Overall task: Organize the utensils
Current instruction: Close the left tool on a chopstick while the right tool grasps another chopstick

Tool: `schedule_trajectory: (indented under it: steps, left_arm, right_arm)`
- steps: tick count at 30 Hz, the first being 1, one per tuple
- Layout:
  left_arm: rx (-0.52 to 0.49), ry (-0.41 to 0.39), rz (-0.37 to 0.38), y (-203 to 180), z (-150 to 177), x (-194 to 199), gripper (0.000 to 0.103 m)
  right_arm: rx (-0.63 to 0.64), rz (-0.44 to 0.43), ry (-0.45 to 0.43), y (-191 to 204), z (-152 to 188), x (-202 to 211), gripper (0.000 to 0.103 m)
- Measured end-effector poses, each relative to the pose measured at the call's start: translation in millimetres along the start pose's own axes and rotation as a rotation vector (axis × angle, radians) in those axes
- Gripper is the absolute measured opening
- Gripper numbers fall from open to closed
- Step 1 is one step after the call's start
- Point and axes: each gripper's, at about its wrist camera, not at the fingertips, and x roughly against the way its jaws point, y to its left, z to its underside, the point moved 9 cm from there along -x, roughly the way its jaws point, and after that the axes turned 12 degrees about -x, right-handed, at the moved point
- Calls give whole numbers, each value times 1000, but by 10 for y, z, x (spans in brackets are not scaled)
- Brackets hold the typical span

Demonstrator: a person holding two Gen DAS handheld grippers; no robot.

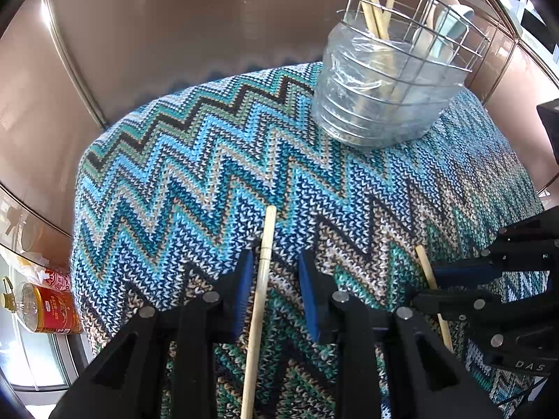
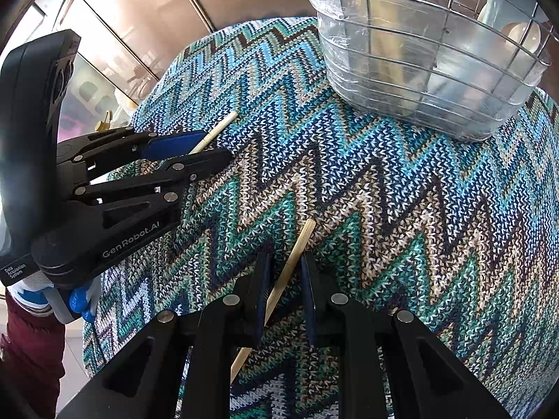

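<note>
Two pale wooden chopsticks lie apart on the zigzag knitted cloth. My left gripper points steeply down and straddles one chopstick; its blue pads stand clear of the stick on both sides, so it is open. My right gripper straddles the other chopstick with narrow gaps, also open. Each gripper shows in the other's view: the right gripper at the right edge, the left gripper at the left. At the far right, a wire basket with a clear plastic liner holds several chopsticks and pale spoons.
The cloth drops off at its rounded left and far edges. Brown panels with metal trim stand behind. An oil bottle sits low at the left. A gloved hand and maroon sleeve hold the left gripper.
</note>
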Motion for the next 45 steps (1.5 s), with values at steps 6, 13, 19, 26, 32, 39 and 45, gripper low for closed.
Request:
schedule_trajectory:
  steps: [6,13,19,26,32,39,45]
  left_arm:
    - [0,1,1,-9,12,-5,23]
    - [-10,40,23,-14,10,-6,17]
    - [-11,80,42,-17,-13,-23,12]
    - [-1,99,52,-29,-12,-37,9]
    - [-12,120,49,-16,-34,-64,8]
    - [-21,149,33,1,-73,-93,8]
    - [-14,184,26,-54,-50,-96,8]
  right_arm:
    - [4,10,8,2,4,-5,16]
    - [-13,3,49,-41,-24,-27,14]
    - [-26,1,81,-53,-49,-32,13]
    - [-35,-6,85,-35,-118,-49,10]
    - [-37,-15,81,-119,-91,-15,8]
    - [-16,0,81,-91,-56,-6,7]
    - [-16,-2,84,-63,-42,-12,6]
